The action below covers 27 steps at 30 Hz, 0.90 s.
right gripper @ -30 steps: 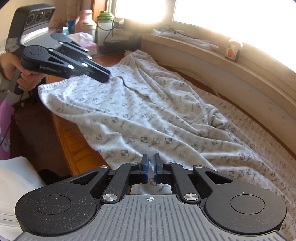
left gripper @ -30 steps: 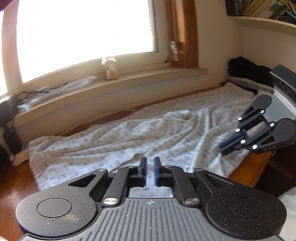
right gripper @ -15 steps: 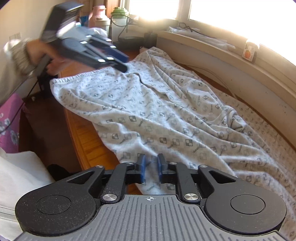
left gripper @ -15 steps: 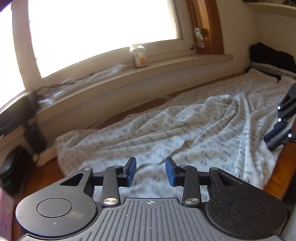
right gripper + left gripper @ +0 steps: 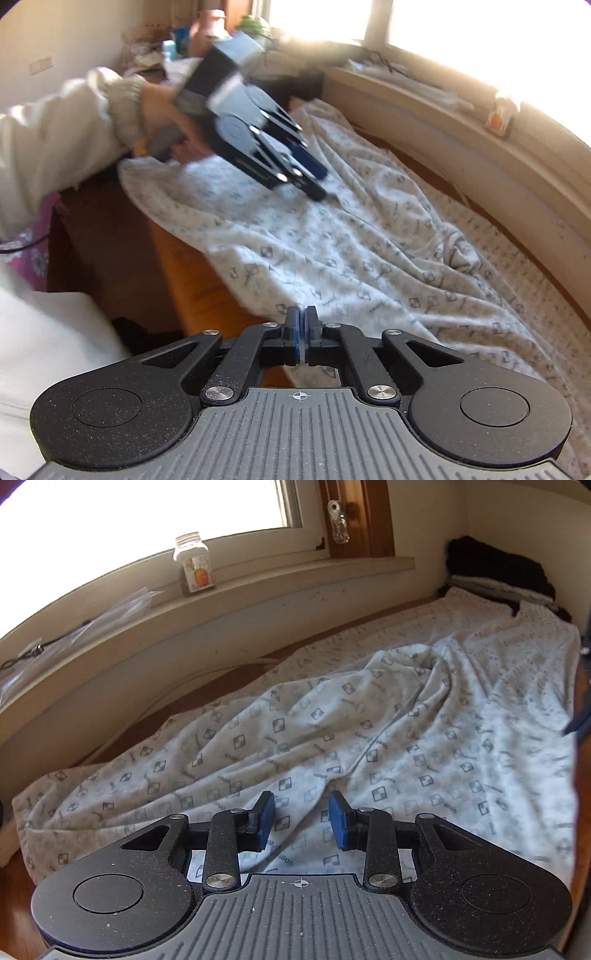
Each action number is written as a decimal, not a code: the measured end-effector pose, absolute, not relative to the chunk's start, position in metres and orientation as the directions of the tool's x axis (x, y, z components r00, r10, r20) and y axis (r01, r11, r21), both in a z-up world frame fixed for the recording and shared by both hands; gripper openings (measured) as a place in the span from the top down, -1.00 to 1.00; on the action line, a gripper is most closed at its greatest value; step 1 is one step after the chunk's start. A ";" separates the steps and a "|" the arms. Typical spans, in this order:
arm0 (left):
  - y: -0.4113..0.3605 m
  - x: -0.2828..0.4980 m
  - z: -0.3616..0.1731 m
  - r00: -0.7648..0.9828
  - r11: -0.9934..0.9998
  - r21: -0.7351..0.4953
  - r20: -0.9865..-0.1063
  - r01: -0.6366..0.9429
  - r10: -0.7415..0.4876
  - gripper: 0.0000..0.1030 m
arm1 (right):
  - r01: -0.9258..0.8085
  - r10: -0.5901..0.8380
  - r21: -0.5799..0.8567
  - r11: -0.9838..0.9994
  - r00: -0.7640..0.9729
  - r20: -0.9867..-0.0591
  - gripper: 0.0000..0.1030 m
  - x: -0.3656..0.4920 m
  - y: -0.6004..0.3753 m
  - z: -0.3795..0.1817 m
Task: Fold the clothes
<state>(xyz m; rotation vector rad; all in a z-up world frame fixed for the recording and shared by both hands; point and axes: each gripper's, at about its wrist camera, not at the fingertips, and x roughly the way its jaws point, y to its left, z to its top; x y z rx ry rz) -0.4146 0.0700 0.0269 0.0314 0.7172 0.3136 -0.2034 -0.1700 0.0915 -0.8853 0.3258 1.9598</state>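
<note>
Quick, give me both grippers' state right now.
Left gripper: open, empty, above the patterned garment.
Right gripper: shut on the garment's near edge.

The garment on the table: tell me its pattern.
The garment is pale grey-white, printed all over with small dark checkered squares and tiny lettering; the left wrist view shows it best.

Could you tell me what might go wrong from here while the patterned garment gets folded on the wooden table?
The right gripper is shut on only a thin edge of the patterned garment, so the fabric may slip out. The left gripper is open above bunched wrinkles and might catch several layers. The garment overhangs the wooden table and could slide off.
</note>
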 end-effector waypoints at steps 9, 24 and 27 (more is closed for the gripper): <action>0.086 -0.427 0.024 0.740 0.949 0.067 -0.609 -0.309 0.284 0.16 | -0.782 0.539 -0.099 -0.615 -0.326 -0.776 0.96 -0.223 -0.217 0.099; 0.073 -0.465 0.041 0.665 0.909 0.194 -0.629 -0.368 0.403 -0.14 | -0.774 0.551 -0.108 -0.624 -0.338 -0.763 0.46 -0.219 -0.211 0.095; 0.067 -0.491 0.045 0.649 0.897 0.183 -0.634 -0.403 0.421 -0.14 | -0.789 0.581 -0.132 -0.600 -0.316 -0.750 0.33 -0.215 -0.201 0.094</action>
